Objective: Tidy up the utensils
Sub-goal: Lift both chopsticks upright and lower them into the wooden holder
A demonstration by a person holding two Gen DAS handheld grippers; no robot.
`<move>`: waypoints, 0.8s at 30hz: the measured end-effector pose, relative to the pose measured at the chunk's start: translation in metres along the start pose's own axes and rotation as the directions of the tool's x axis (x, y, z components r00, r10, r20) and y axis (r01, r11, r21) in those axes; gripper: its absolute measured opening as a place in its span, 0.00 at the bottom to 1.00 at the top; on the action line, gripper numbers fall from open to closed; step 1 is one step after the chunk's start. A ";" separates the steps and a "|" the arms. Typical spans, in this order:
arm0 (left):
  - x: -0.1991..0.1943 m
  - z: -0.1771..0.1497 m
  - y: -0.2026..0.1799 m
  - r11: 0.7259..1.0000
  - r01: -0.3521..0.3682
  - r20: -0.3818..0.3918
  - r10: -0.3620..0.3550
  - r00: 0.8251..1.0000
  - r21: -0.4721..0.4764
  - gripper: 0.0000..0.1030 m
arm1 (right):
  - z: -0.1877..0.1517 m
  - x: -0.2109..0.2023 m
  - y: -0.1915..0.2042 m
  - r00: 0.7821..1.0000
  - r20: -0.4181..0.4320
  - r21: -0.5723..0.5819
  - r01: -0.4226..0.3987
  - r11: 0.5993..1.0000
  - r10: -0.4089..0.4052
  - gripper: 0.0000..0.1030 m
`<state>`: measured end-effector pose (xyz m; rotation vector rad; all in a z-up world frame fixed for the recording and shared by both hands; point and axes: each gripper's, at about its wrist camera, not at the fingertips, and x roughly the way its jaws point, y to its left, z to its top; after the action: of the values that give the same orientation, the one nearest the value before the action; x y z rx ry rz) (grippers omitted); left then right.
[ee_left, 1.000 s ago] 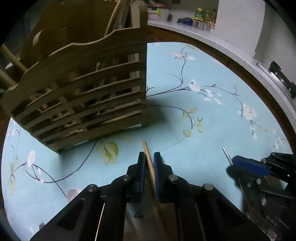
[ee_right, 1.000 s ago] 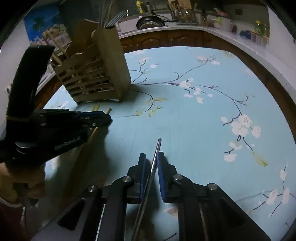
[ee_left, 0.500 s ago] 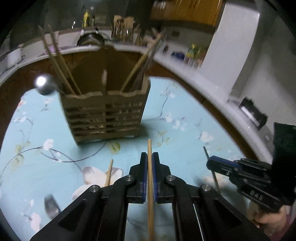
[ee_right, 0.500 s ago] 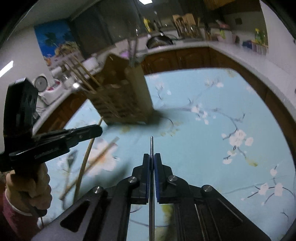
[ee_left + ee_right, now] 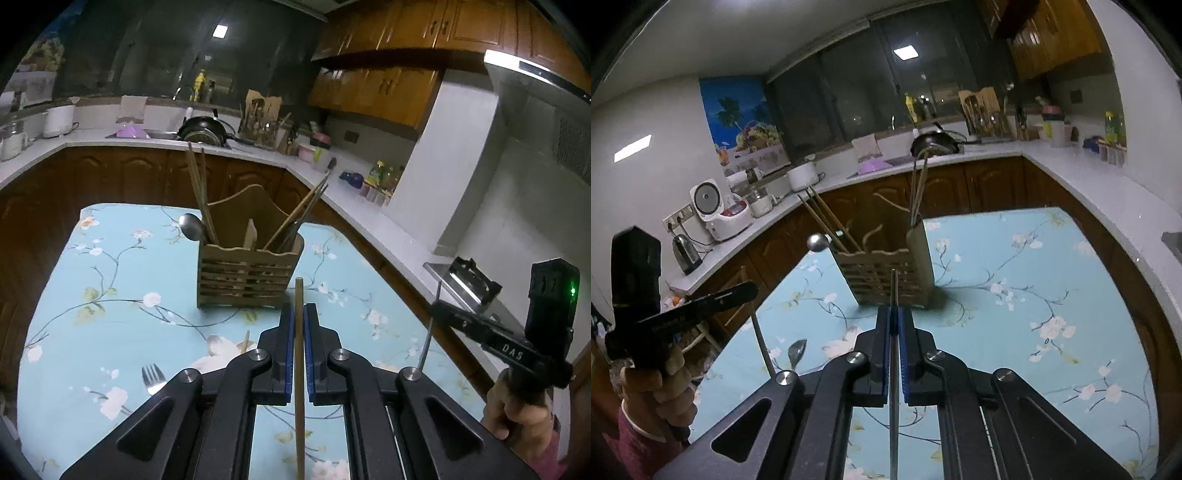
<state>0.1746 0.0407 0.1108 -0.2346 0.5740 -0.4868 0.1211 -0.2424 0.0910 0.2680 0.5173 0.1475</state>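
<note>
Chopsticks and a spoon are already seen standing in the wooden holder (image 5: 250, 275) in the left wrist view, so part of the sorting is judged as done. The holder stands upright on the flowered tablecloth (image 5: 110, 280), ahead of the left gripper (image 5: 299, 321). The jaws of this gripper are pressed together on a wooden chopstick (image 5: 299, 369), which is held along the fingers with its tip pointed toward the holder. It is lifted above the cloth and is not yet placed inside. On the cloth, a fork (image 5: 153, 378) is seen lying near the lower left, and the end of another wooden stick (image 5: 245, 339) is seen just beside the left finger. To the right, the right gripper (image 5: 437, 304) is seen from the side with a thin metal rod in it.

In the right wrist view, the right gripper (image 5: 894, 325) is seen closed on a metal chopstick (image 5: 894, 387), which is also pointed toward the holder (image 5: 886, 277). A spoon (image 5: 796, 352) is seen lying on the cloth at the left. The left gripper (image 5: 753, 291) is seen at the left edge, held in a hand (image 5: 661, 387).

Two held pieces, the fork, the spoon and the loose stick are judged to be still left.
</note>
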 end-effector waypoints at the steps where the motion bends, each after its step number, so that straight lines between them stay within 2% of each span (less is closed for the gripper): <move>1: -0.005 -0.001 0.001 1.000 0.001 0.006 -0.001 1.000 -0.004 0.03 | 0.002 -0.003 0.002 1.000 0.009 -0.001 -0.005 1.000 0.005 0.04; 8: -0.023 -0.003 0.005 1.000 0.004 0.034 -0.003 0.999 -0.010 0.03 | 0.011 -0.011 0.008 0.999 0.052 -0.018 -0.007 1.000 0.008 0.04; 24: -0.028 0.012 0.025 0.999 -0.033 0.106 0.036 0.994 -0.032 0.03 | 0.026 0.004 0.003 0.993 0.122 0.019 -0.008 1.000 0.006 0.04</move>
<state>0.1704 0.0773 0.1253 -0.2776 0.4805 -0.4298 0.1374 -0.2443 0.1121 0.2954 0.3971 0.1321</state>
